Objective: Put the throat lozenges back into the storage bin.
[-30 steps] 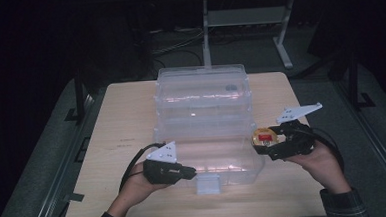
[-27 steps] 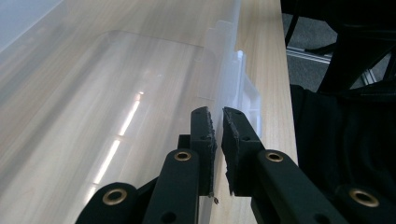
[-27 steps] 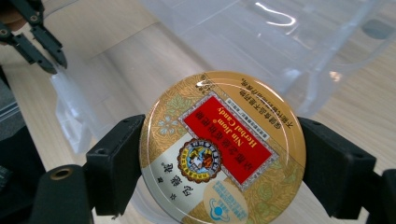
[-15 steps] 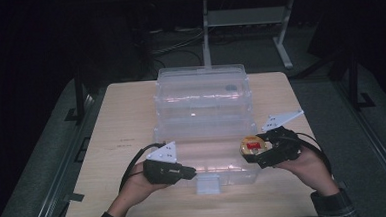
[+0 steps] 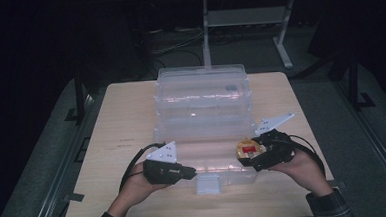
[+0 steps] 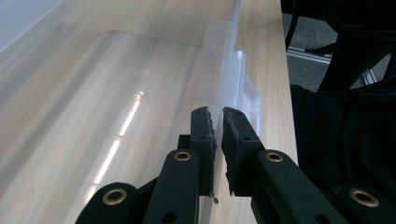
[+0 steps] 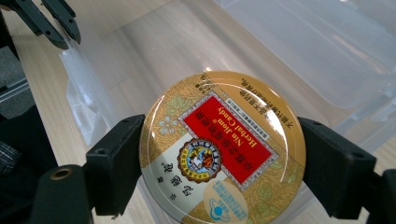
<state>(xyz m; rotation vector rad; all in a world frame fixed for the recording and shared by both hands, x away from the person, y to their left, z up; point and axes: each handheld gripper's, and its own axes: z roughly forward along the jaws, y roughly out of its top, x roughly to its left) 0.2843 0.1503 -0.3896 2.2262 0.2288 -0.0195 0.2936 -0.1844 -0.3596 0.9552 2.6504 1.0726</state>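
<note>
Round gold candy tin between right tool jaws above clear plastic box.

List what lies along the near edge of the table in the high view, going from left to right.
Left hand → left tool, shut on the clear box's open lid → lid latch tab → round candy tin → right tool clamping that tin → right hand.

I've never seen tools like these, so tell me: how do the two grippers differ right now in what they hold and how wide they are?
The right gripper is spread wide around a round candy tin; the left gripper is pinched nearly shut on the thin front edge of the clear plastic box. The right is lifted above the box; the left sits low at its rim. Both have black jaws.
</note>
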